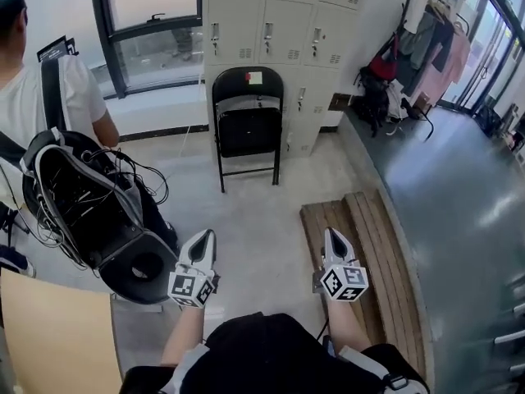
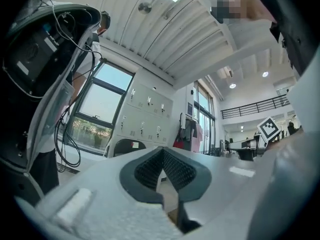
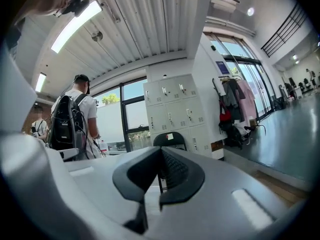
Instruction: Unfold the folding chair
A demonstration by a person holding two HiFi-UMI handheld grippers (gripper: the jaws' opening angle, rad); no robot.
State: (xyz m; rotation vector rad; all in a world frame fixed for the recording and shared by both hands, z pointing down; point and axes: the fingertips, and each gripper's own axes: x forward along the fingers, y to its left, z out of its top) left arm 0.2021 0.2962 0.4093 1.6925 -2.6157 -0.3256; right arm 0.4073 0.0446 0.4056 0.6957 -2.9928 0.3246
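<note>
1. Both tongs are pressed together and pinching nothing. I am holding the left tongs (image 1: 205, 236) and the right tongs (image 1: 332, 235) low in front of my body, side by side, with their tips pointing toward the far wall.
2. I am seeing the folding chair (image 1: 248, 125) well apart from both tips. It is standing upright and folded, with its black seat tipped up toward the backrest, just in front of the lockers (image 1: 271, 31).
3. I am judging the step in hand to be the approach. I should be coming at the chair's front squarely and spreading the jaws before arriving, not at contact.
4. I am planning 1 pair on the top of the backrest to steady the frame, and the other on the seat's edge to press it down and out. Pulling without steadying could be tipping the chair or skidding its legs on the smooth floor.
5. As for containers, the lockers are all showing closed doors, so I cannot tell what they are holding.
6. At my left, the backpack (image 1: 90, 212) on the person (image 1: 57, 97) is hanging open, with black cables and hardware showing inside.
</note>
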